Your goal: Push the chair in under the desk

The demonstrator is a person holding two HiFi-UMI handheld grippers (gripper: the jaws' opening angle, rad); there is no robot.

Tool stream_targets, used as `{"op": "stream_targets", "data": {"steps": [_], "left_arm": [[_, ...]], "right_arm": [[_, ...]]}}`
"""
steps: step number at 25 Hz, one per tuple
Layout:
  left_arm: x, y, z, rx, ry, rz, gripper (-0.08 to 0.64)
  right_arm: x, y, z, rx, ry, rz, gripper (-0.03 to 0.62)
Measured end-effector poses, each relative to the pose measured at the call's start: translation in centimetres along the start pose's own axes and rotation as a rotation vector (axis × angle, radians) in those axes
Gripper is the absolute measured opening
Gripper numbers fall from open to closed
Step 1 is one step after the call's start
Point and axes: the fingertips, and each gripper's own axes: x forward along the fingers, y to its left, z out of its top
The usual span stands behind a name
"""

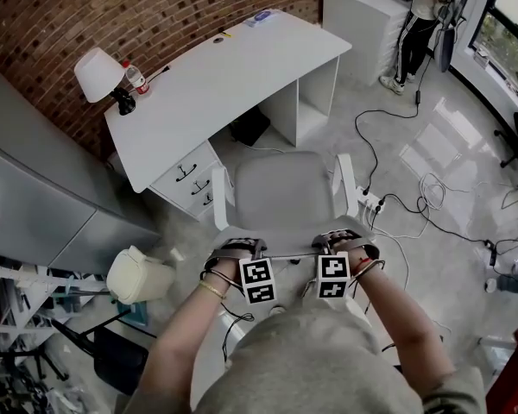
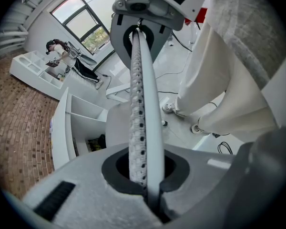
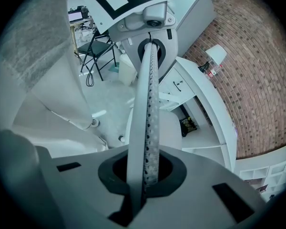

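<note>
A grey office chair (image 1: pixel 285 192) with white armrests stands before the white desk (image 1: pixel 216 84), its seat just outside the desk's opening. Both grippers clamp the top edge of its backrest side by side. My left gripper (image 1: pixel 242 250) is shut on the backrest's left part, and my right gripper (image 1: pixel 344 241) is shut on its right part. In the left gripper view the perforated backrest edge (image 2: pixel 142 104) runs straight through the left gripper (image 2: pixel 145 175). The right gripper view shows the same backrest edge (image 3: pixel 150 104) pinched in the right gripper (image 3: pixel 143 175).
A white lamp (image 1: pixel 99 74) and a bottle (image 1: pixel 136 78) stand on the desk's left end, above a drawer unit (image 1: pixel 190 179). Cables and a power strip (image 1: pixel 369 202) lie on the floor at right. A cream container (image 1: pixel 138 274) sits at lower left. A person (image 1: pixel 423 15) stands far back.
</note>
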Motion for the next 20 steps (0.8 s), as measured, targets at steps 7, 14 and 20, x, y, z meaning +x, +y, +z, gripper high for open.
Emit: {"op": "stream_targets", "data": {"steps": [7,14,20], "left_arm": [[0.7,1.8,0.6,-0.027,0.009,0.002,0.011],[1.6,3.4,2.0,-0.066,0.023,0.008,0.011],[2.2,4.7,2.8,-0.091,0.035,0.001,0.011]], "right_arm": [[0.5,-1.9,-1.1,-0.026,-0.008,0.011,0.011],[0.9,-3.7,-3.1,-0.059,-0.021,0.028,0.011],[1.2,-5.2,-4.3,-0.087,-0.032,0.03,0.011]]}}
